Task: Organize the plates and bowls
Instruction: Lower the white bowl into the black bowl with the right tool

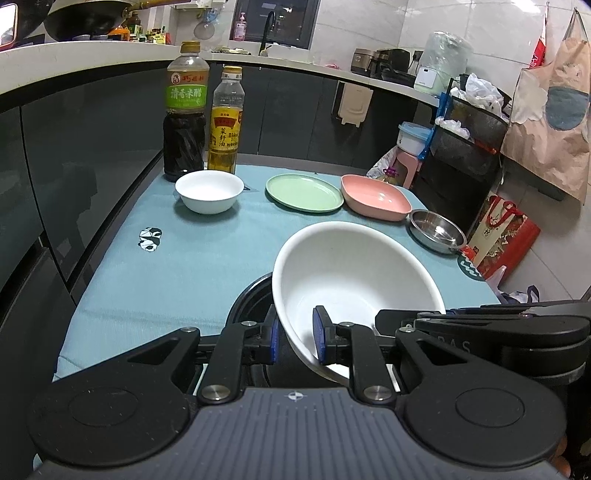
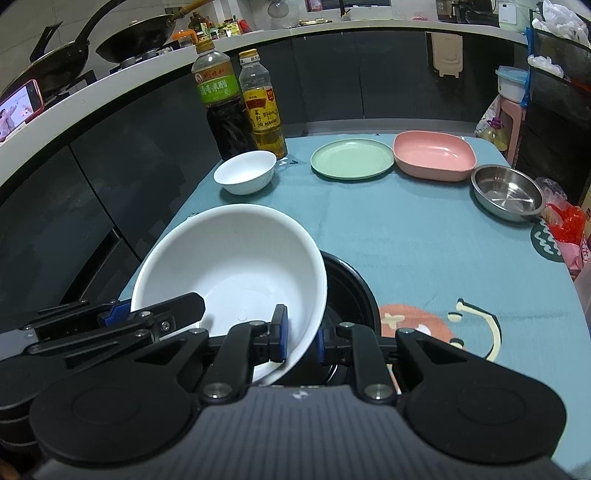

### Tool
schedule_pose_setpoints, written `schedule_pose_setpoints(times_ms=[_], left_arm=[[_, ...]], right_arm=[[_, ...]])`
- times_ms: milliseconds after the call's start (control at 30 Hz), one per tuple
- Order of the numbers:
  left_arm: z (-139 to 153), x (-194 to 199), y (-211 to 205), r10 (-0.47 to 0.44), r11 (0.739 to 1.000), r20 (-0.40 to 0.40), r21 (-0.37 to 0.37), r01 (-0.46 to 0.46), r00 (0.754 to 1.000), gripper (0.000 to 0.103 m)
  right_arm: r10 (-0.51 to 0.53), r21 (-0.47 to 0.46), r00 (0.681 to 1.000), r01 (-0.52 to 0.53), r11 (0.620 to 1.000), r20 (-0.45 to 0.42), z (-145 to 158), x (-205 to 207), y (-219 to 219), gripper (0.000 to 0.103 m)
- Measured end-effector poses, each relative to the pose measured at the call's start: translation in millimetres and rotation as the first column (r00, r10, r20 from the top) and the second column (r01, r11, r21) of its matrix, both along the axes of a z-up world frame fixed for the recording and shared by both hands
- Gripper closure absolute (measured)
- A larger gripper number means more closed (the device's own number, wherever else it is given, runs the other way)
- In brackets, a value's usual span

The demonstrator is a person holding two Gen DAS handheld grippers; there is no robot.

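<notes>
Both grippers, left gripper and right gripper, have fingers clamped on the rim of a tilted large white bowl above a black pot. Beyond on the tabletop sit a small white bowl, green plate, pink dish, steel bowl and two bottles.

Home kitchen: wok, countertop, faucet.

White tiled wall, dark cabinets
</notes>
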State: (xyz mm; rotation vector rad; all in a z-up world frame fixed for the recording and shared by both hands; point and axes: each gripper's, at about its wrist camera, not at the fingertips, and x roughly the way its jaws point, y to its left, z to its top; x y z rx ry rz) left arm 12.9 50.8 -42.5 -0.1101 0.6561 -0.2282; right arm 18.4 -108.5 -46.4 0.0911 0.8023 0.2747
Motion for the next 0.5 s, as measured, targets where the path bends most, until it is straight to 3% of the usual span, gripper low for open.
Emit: schedule_pose_setpoints(times_ms=[500], left_arm=[[-20.9,10.9,-7.9,-0.013,0.999,-0.069,0.03,0.015,0.998,0.087]], right_arm=[[-0.017,-0.013,0.998,0.017,1.0,-0.056,-20.9,4.5,-4.2,0.091]])
